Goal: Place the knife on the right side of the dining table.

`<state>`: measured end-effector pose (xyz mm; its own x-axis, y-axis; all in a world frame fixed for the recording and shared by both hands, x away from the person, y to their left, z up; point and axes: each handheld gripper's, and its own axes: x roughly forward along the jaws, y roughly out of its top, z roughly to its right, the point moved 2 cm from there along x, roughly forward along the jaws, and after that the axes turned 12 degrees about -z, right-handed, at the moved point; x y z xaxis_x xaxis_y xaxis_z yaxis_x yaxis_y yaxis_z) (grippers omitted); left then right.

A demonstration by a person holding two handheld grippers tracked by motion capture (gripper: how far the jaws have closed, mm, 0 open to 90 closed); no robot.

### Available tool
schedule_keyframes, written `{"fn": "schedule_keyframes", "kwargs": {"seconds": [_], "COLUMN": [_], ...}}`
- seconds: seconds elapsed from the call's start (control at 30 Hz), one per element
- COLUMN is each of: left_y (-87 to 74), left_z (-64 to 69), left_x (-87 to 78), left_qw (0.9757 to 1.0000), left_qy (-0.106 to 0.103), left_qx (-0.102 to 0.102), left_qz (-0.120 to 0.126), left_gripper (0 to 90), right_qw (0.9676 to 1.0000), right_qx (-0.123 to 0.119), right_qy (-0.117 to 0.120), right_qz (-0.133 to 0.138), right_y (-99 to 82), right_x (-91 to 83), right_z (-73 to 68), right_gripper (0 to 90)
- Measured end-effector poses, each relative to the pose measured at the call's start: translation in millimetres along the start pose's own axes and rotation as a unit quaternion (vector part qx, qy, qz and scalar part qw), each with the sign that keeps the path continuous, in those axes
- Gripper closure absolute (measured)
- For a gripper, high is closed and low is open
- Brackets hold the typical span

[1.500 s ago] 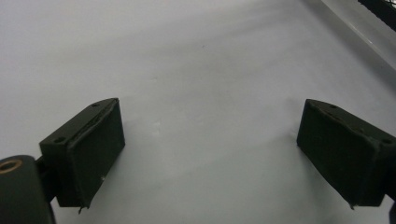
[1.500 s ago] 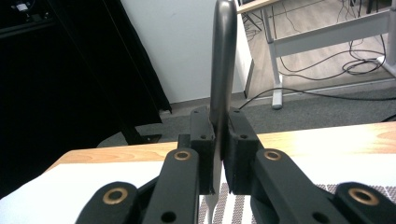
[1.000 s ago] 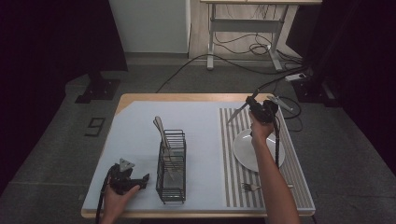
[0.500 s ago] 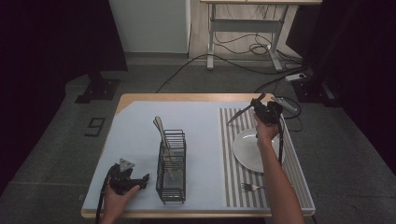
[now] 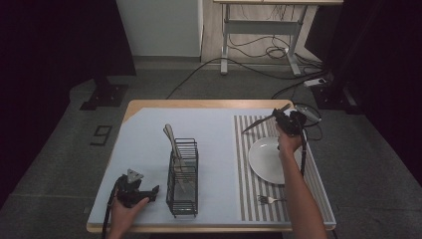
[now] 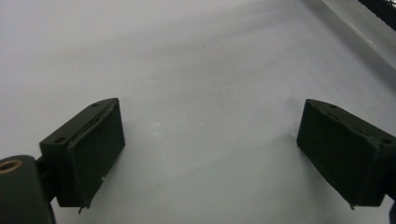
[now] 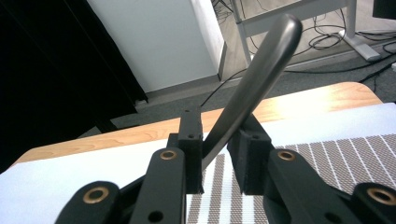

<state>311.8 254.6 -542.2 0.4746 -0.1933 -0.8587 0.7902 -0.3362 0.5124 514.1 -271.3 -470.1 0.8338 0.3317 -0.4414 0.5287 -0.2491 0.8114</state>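
- Right tongs: jaws set narrow around a knife, lately easing apart; the handle slants up between the pads, still carried.
- Knife held above the striped mat, beyond the plate.
- Left tongs: jaws wide, empty, resting on the bench.
- Step: carrying cutlery; next, probably, lowering it into the wire caddy.

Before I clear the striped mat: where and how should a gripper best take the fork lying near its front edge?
Probably take the fork by its handle, the end pointing right toward the person's forearm, coming straight down from above. It lies flat on the striped mat, so jaws should straddle the thin handle across its width.
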Motion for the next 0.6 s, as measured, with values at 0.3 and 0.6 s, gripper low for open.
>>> {"fn": "schedule_keyframes", "kwargs": {"seconds": [0.3,0.6], "left_y": [-0.1,-0.1], "left_z": [0.1,-0.1], "left_x": [-0.1,0.0], "left_qw": [1.0000,1.0000], "left_qy": [0.000,-0.001], "left_qx": [0.000,0.000], "left_qz": [0.000,0.000], "left_gripper": [7.2,7.1], "right_qw": [0.9998,0.9995], "right_qx": [0.017,0.017], "right_qy": [-0.005,-0.014], "right_qz": [-0.010,-0.024], "right_y": [-3.7,-5.5], "right_x": [1.0,-3.0], "right_z": [13.1,15.7], "right_gripper": [72.7,70.7]}}
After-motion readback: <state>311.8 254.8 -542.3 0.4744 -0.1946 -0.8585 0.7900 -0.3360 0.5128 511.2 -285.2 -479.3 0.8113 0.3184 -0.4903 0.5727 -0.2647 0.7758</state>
